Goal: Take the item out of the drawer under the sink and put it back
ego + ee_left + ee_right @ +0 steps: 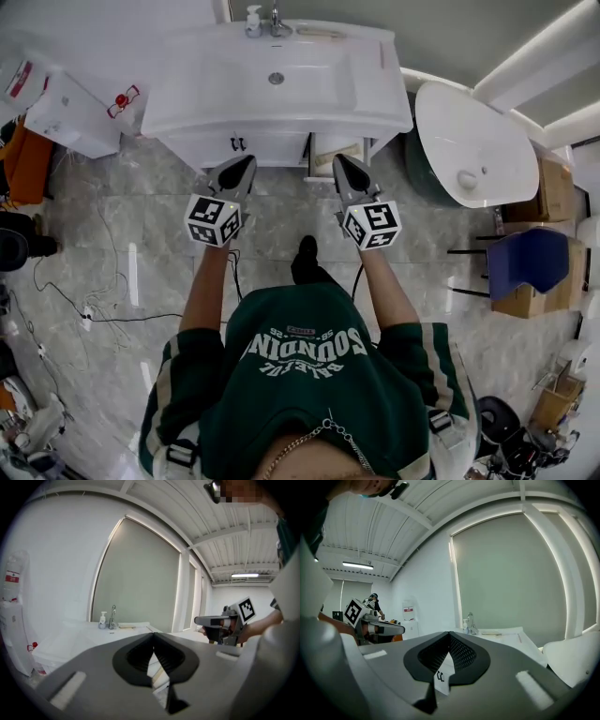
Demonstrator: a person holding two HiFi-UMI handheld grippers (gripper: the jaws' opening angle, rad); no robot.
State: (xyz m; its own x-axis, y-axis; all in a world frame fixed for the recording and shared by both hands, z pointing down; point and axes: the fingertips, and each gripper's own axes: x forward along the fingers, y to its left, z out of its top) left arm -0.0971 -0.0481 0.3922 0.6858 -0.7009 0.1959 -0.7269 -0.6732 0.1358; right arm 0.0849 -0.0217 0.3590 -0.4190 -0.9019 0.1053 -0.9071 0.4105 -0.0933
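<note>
A white sink vanity (pixel 281 94) stands ahead in the head view. Its cabinet front (pixel 211 148) under the basin carries small black handles (pixel 238 143). To their right, a section (pixel 336 148) shows beige inside; what lies in it I cannot tell. My left gripper (pixel 249 159) (pixel 153 634) is shut and empty, its tip just short of the handles. My right gripper (pixel 337 157) (pixel 449 633) is also shut and empty, level with the beige section. Both point at the cabinet. Each gripper view shows the other gripper off to the side.
A faucet (pixel 276 17) and a soap bottle (pixel 253 21) stand at the back of the basin. A white oval tub (pixel 469 141) is on the right, with a blue chair (pixel 530 261) and cardboard boxes (pixel 553 187) beyond it. A white box (pixel 70 112) sits left; cables (pixel 103 314) cross the floor.
</note>
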